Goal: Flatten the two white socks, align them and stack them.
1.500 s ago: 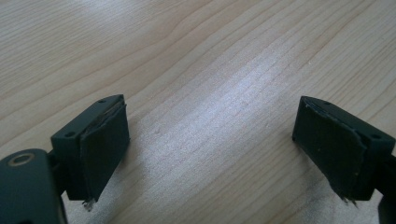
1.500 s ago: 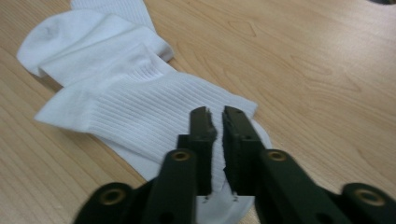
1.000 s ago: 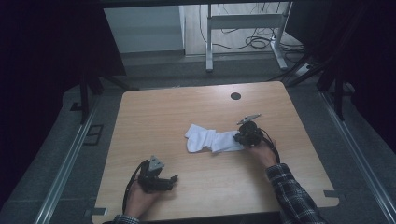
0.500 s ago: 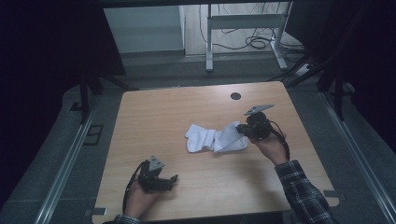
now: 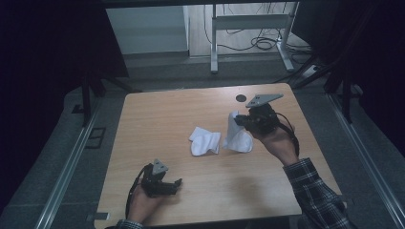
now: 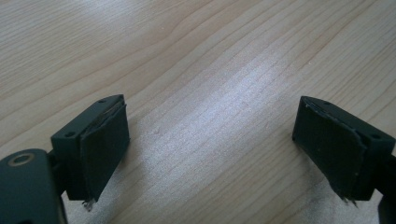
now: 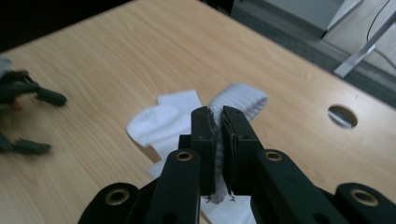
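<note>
Lifted higher, right tool (image 7: 218, 154) pinches one sock (image 5: 237, 135) — its cuff hidden.

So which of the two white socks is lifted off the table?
The sock clamped in the right hand-held gripper, hanging with its toe touching the table; the other sock lies flat, ungripped.

left gripper (image 5: 177, 183): low at near-left table edge, jaws spread wide, nothing between them
left hand (image 5: 143, 202): under gripper, wrist at bottom edge
right gripper (image 5: 239, 120): raised mid-right, jaws pinched on white sock (image 5: 237, 135), grey plate on top
right hand (image 5: 274, 140): behind gripper, plaid sleeve (image 5: 317, 195) from lower right
</note>
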Demonstrator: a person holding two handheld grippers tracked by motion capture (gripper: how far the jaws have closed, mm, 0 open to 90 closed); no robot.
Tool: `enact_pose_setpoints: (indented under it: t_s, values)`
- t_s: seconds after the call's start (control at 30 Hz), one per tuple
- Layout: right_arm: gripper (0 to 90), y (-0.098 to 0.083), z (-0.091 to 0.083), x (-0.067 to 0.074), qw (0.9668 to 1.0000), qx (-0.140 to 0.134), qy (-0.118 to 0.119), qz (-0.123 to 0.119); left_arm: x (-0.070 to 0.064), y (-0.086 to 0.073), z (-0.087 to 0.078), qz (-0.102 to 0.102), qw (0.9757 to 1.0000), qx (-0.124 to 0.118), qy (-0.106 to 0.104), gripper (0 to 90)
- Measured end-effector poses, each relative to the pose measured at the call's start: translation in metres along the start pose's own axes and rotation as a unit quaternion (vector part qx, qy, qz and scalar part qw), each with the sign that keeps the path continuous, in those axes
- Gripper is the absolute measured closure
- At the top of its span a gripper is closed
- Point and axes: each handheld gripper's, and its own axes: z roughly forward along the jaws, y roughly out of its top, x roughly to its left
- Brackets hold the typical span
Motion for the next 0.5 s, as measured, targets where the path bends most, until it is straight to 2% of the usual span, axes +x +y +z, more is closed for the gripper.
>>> enact_pose_setpoints:
  t_s: [0.03, 0.13, 0.17, 0.2, 0.23, 0.3, 0.33, 0.37, 0.4, 0.47, 0.5]
  values:
    - [83.6, 0.0, 0.0, 0.0, 1.0, 0.0, 0.0, 0.0, 0.0, 0.0, 0.0, 0.0, 1.0, 0.0, 0.0, 10.9]
    - [83.6, 0.016, -0.023, 0.003, 0.9995, -0.03, 0.004, -0.004, 0.0, 0.0, 0.0, 0.0, 1.0, 0.001, -0.001, 10.9]
    - [83.6, 0.016, -0.023, 0.003, 0.9995, -0.03, 0.004, -0.004, 0.0, 0.0, 0.0, -0.001, 1.0, 0.0, -0.001, 10.9]
    - [83.5, 0.018, -0.035, 0.002, 0.9991, -0.042, 0.004, -0.004, 0.0, 0.0, 0.0, 0.0, 1.0, 0.0, -0.001, 10.9]
    - [83.6, 0.017, -0.04, 0.0, 0.9989, -0.046, 0.002, -0.003, 0.0, 0.0, 0.0, 0.0, 1.0, 0.001, -0.001, 10.9]
    - [83.6, 0.015, -0.044, -0.002, 0.9989, -0.047, 0.0, 0.001, 0.0, 0.0, 0.0, 0.0, 1.0, 0.001, -0.001, 10.9]
    - [83.5, 0.006, -0.048, -0.01, 0.999, -0.042, -0.009, 0.01, 0.0, 0.0, 0.0, 0.0, 1.0, 0.001, -0.001, 10.9]
    - [83.5, 0.006, -0.048, -0.01, 0.999, -0.042, -0.009, 0.01, 0.0, 0.0, 0.0, 0.0, 1.0, 0.001, -0.001, 10.9]
    - [83.5, -0.01, -0.048, -0.021, 0.999, -0.031, -0.015, 0.029, 0.0, 0.0, 0.0, 0.0, 1.0, 0.0, -0.001, 10.9]
    - [83.5, -0.016, -0.048, -0.025, 0.9988, -0.029, -0.017, 0.036, 0.0, 0.0, 0.0, -0.002, 1.0, 0.0, 0.0, 10.9]
    - [83.4, -0.032, -0.046, -0.035, 0.9981, -0.019, -0.023, 0.053, -0.001, 0.001, 0.001, -0.003, 1.0, 0.0, 0.002, 10.9]
